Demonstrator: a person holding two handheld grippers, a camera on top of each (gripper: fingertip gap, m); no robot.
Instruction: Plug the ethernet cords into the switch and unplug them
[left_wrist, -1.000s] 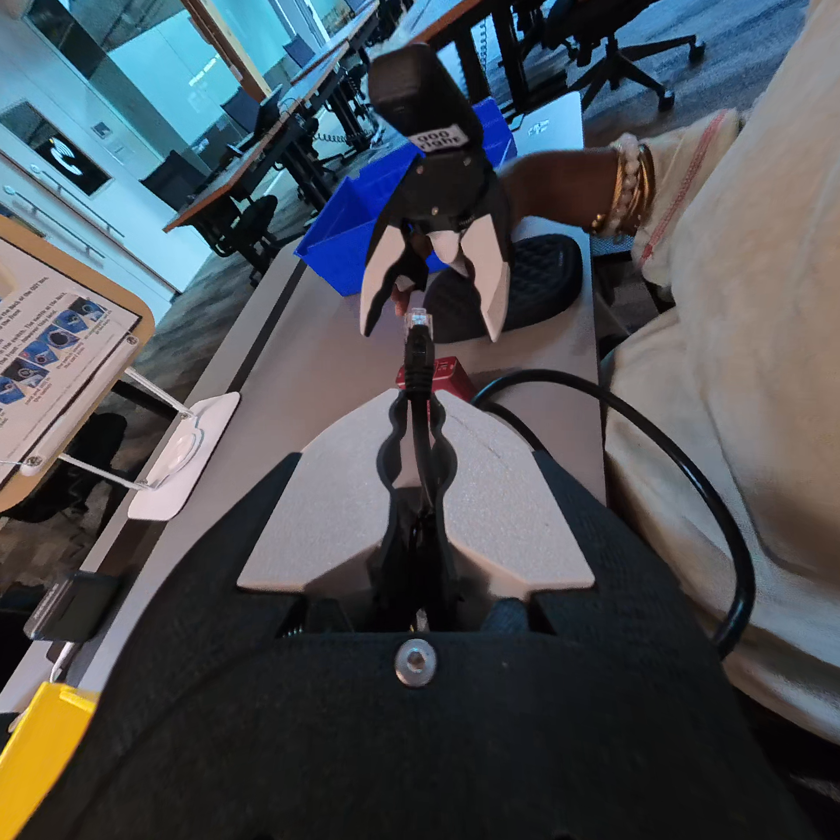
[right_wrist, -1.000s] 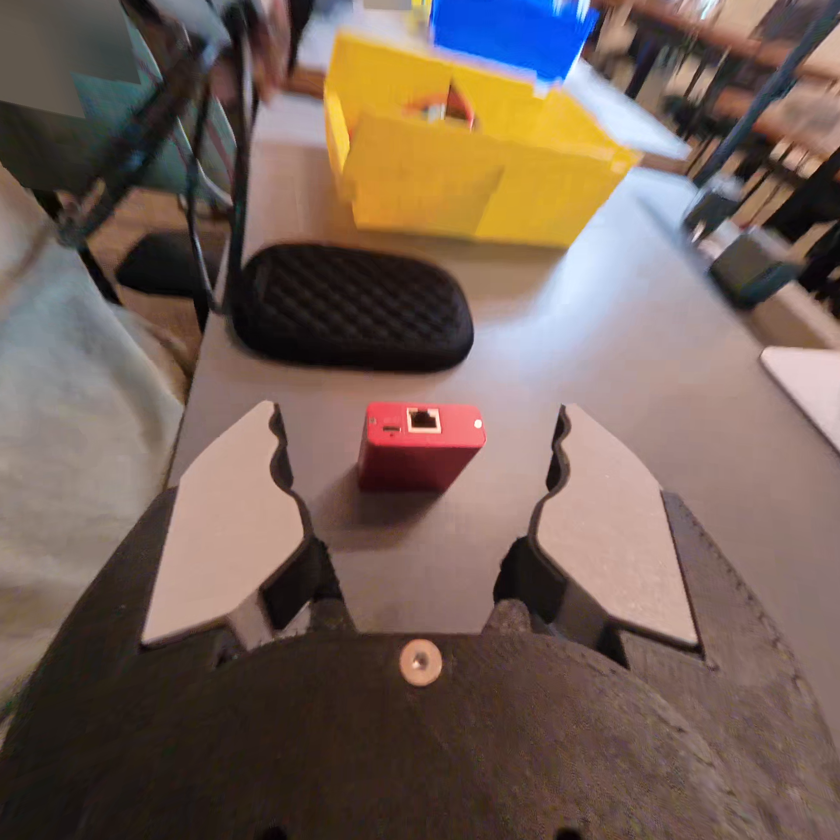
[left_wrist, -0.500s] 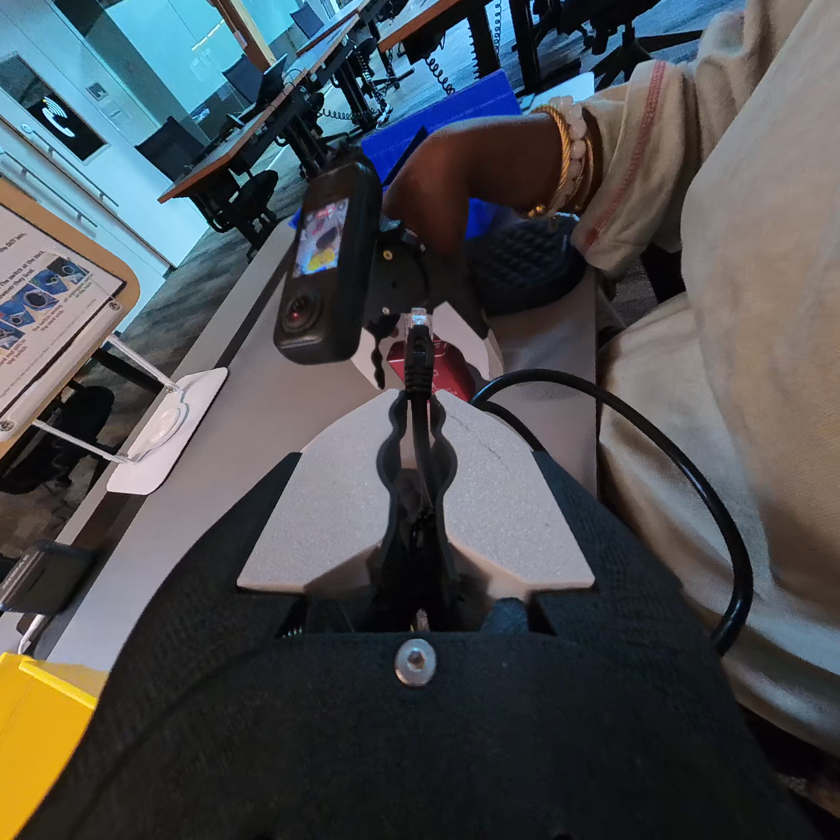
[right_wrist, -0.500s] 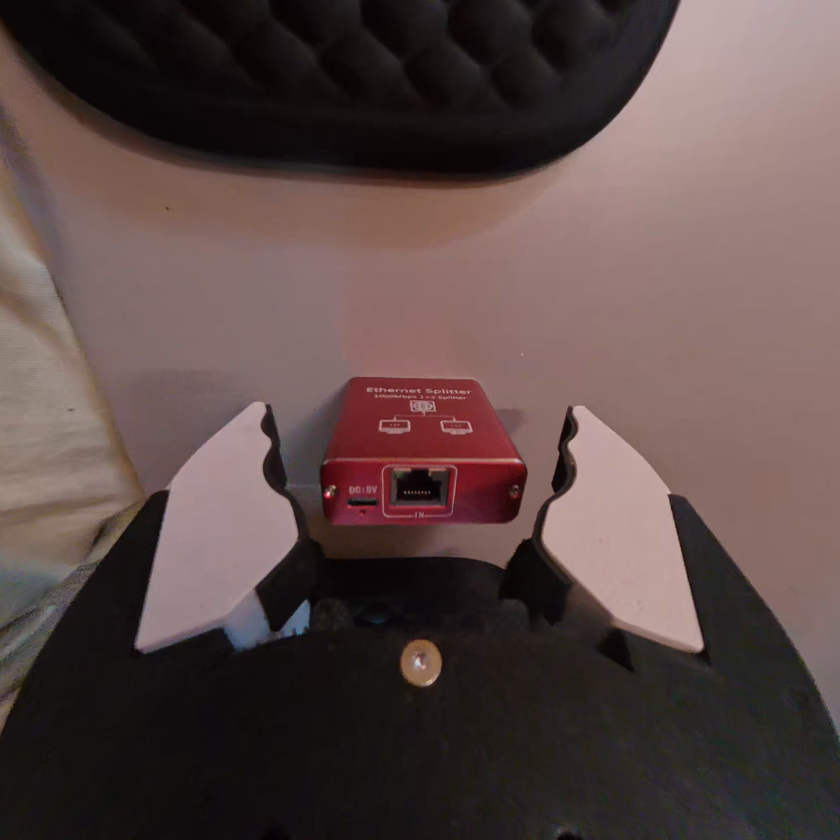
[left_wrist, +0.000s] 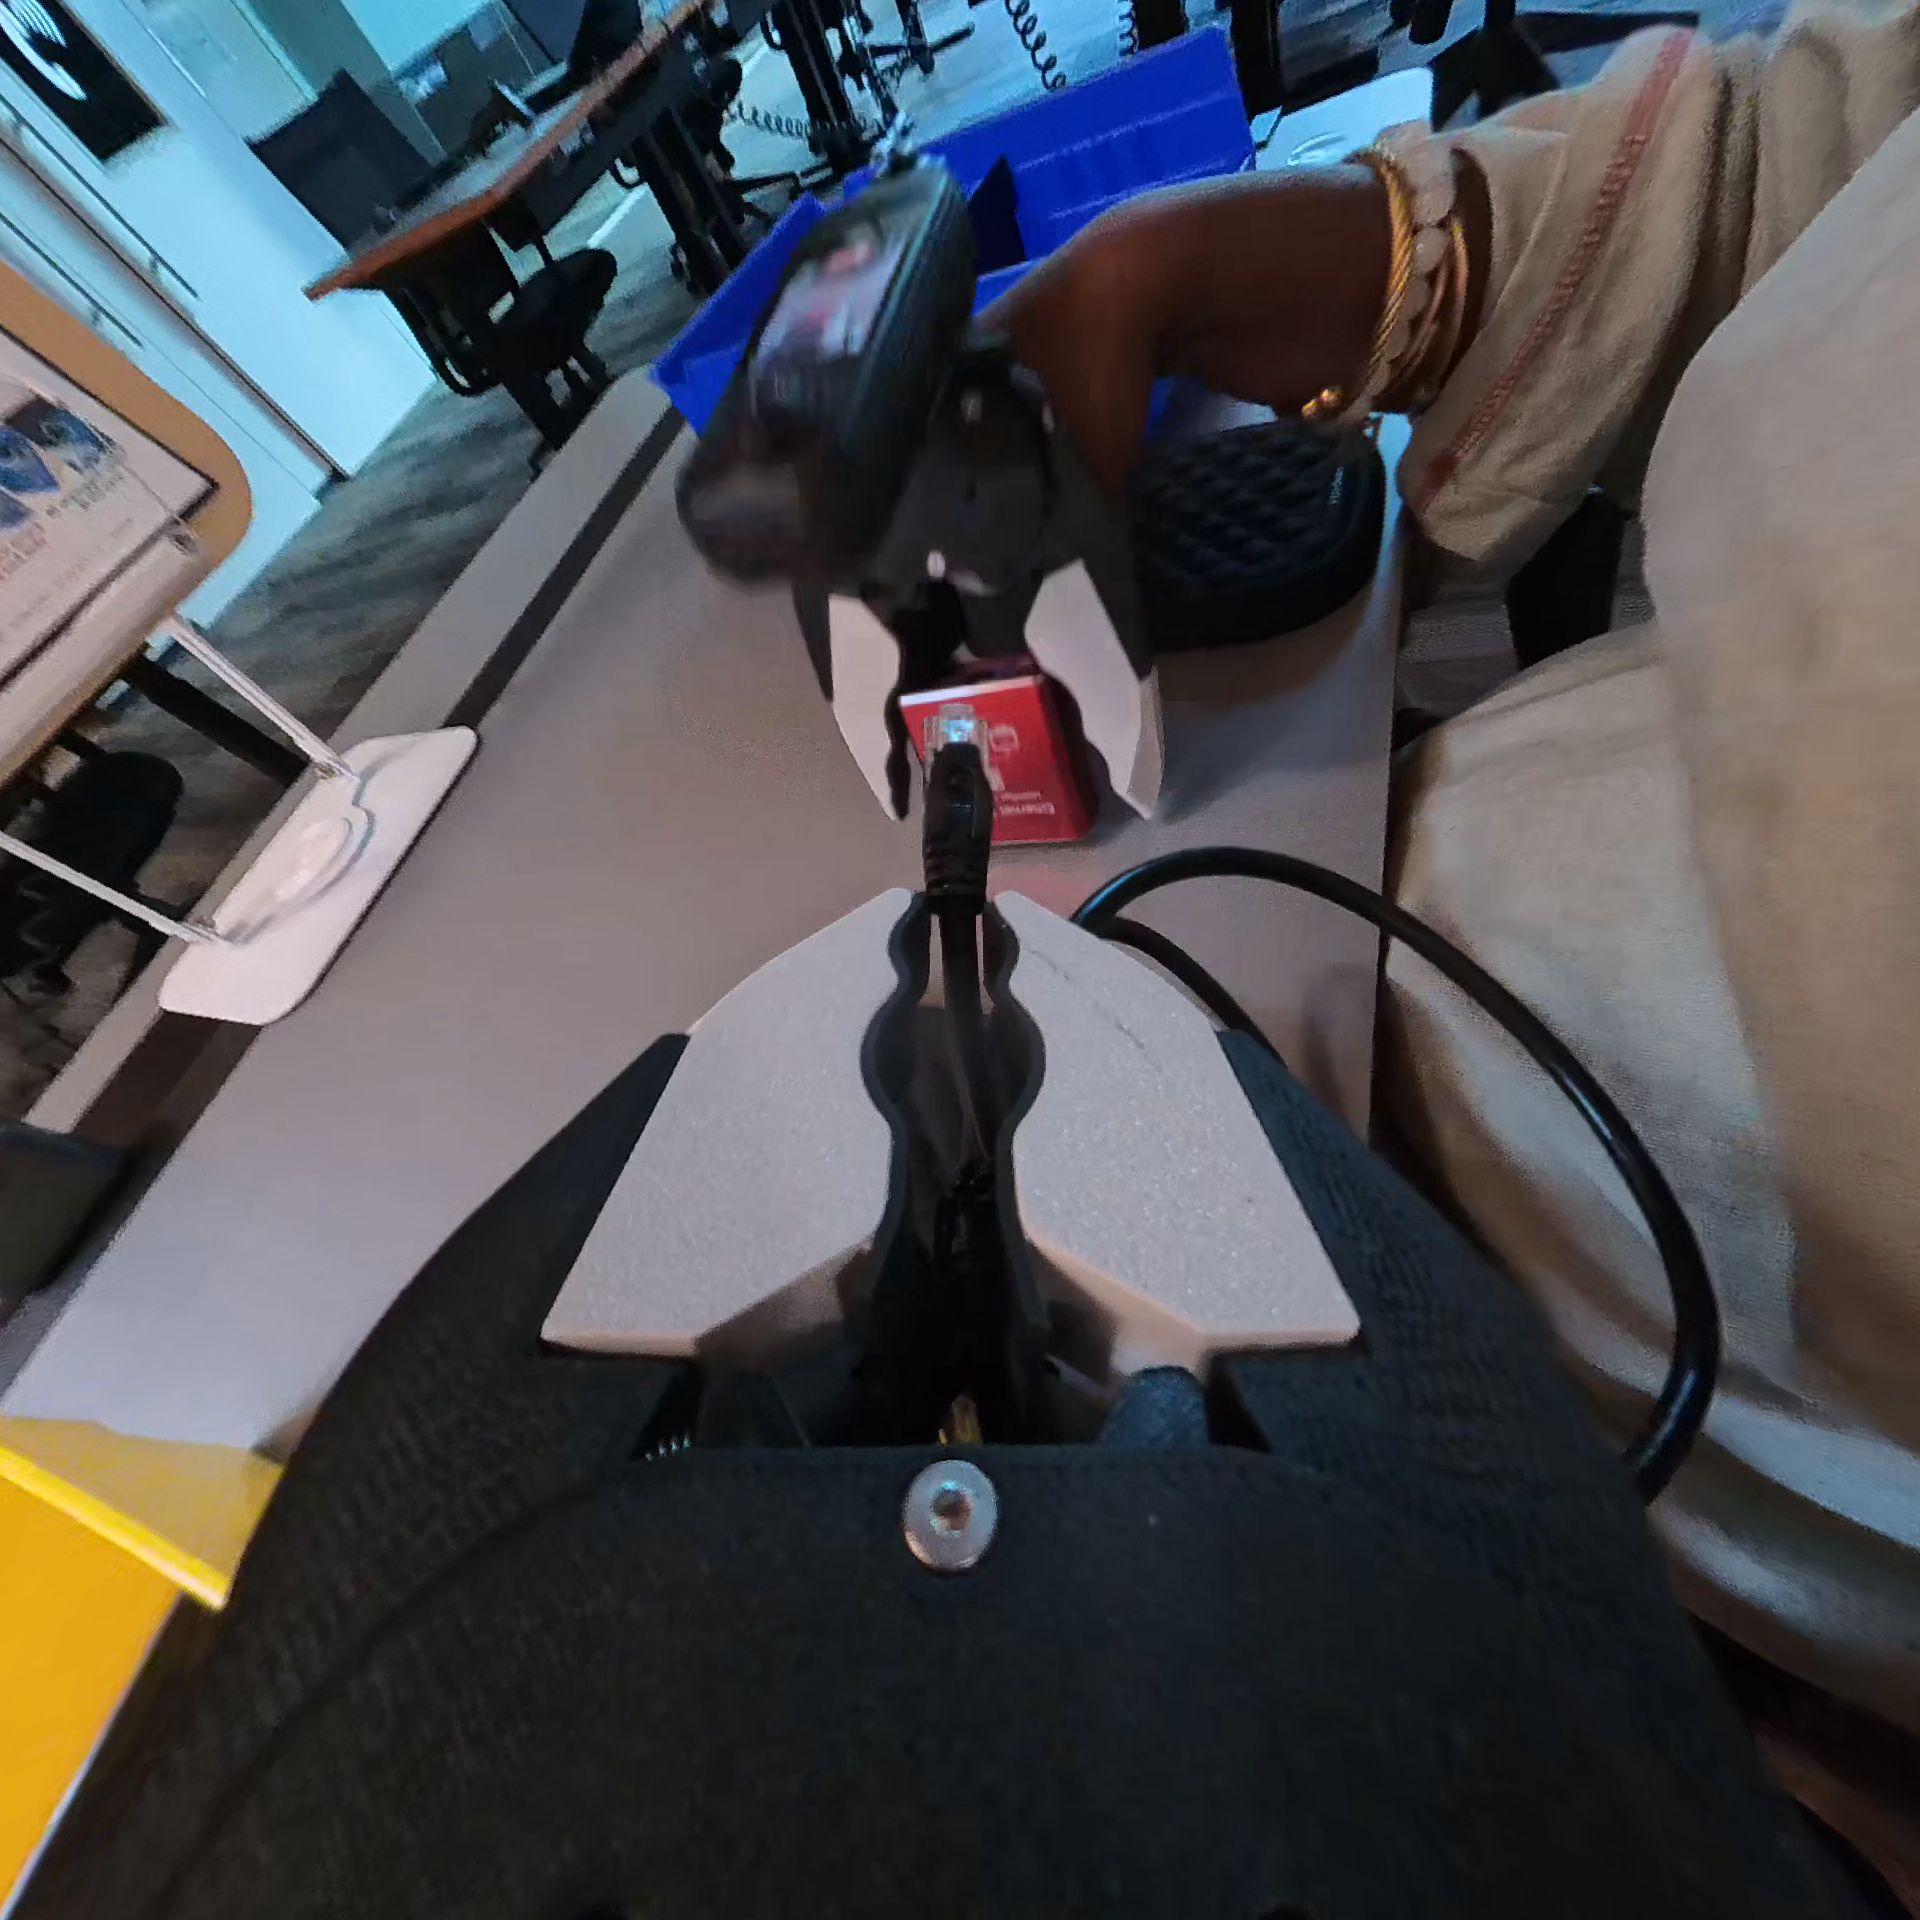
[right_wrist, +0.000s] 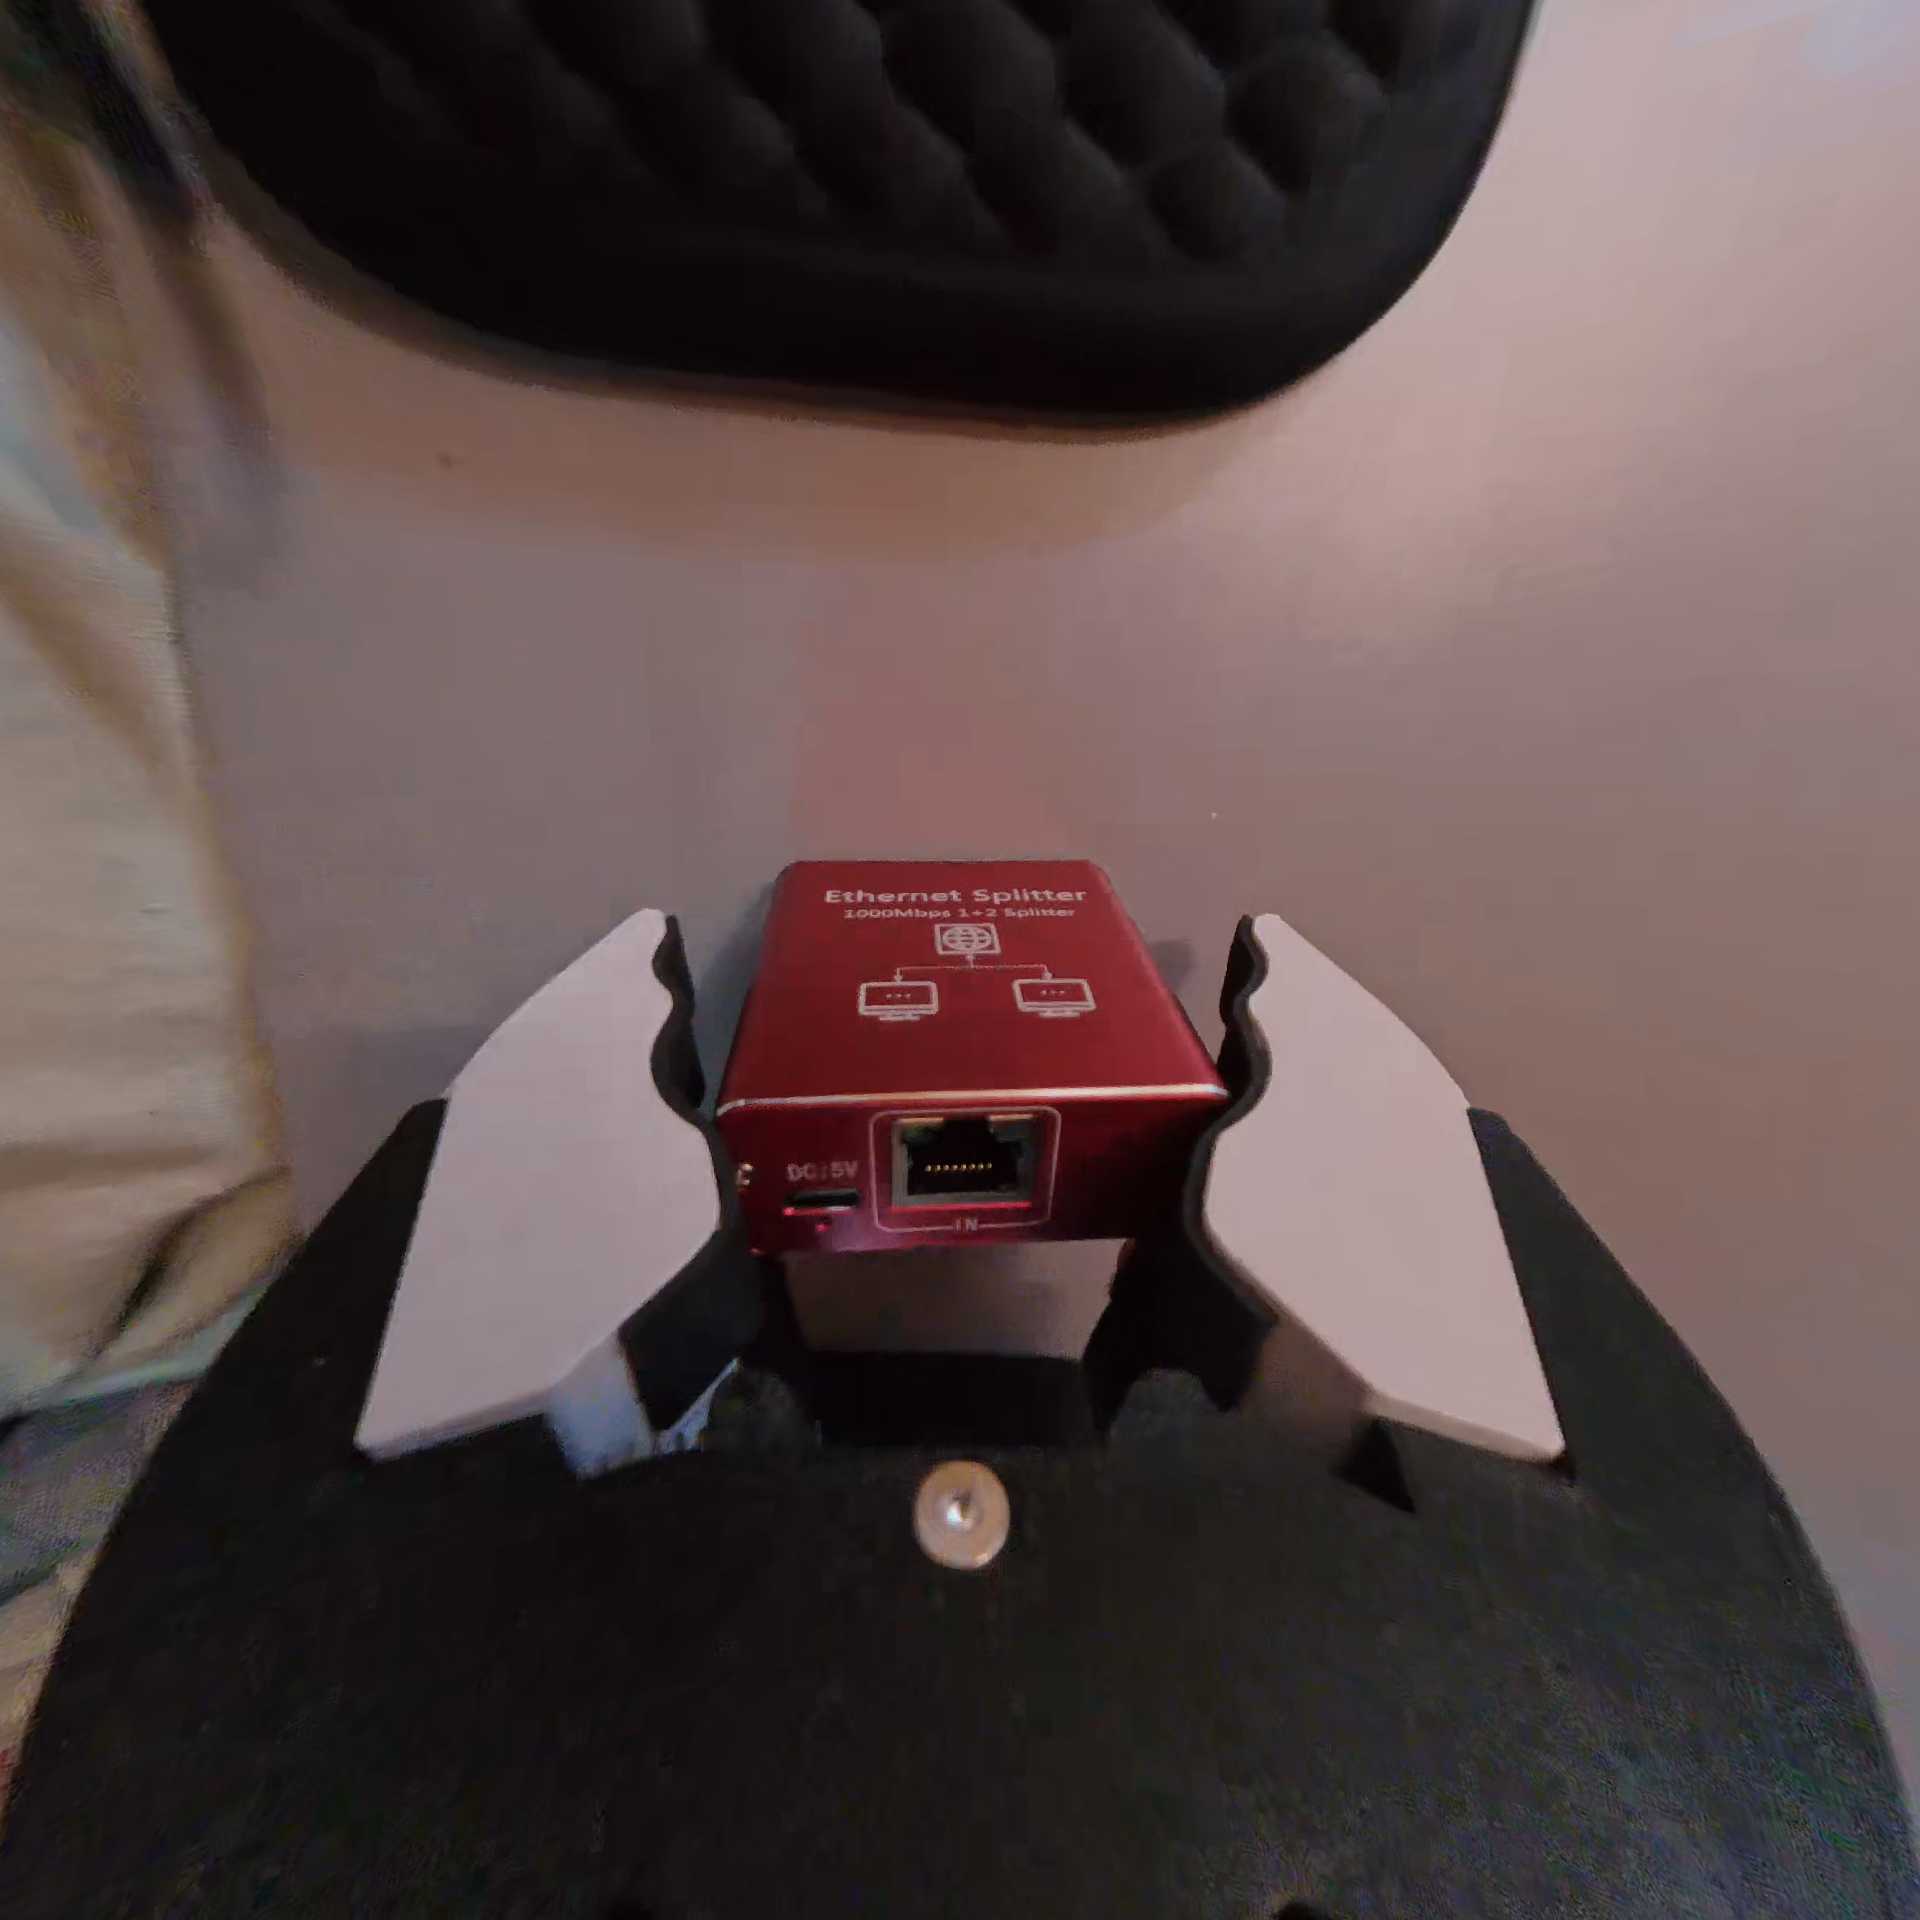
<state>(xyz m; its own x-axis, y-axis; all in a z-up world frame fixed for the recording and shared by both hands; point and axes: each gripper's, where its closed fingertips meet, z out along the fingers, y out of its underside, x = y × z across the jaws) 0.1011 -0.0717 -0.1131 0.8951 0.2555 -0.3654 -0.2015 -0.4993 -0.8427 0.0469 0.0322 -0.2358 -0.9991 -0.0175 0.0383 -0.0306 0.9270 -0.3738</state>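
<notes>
Ethernet cord, black with a clear plug at its tip, is sticking out forward from the left claw, whose two pale fingers are pressed together around it. Behind that claw the cord is looping out in a wide arc to the right, passing in front of the person's cream-coloured clothing.

Ahead of the plug, a small red switch is sitting on the grey counter. The right claw is reaching down over it from the far side, one pale finger on each side of the box, with a hand wearing bracelets gripping the tool. The plug tip is lining up in front of the switch but is not touching it.

A black quilted pad is lying just beyond the switch, with a blue bin farther back. A yellow bin corner is showing at the lower left, and a white stand base is resting near the counter's left edge.

From the right wrist view, the switch is filling the space between the right claw's fingers, whose black inner edges are touching its two sides at the near corners. This view alone is showing the open port on the switch's near face, with nothing plugged into it, and the white printing on its top. The quilted pad is stretching across the top. The cord is out of sight here.
</notes>
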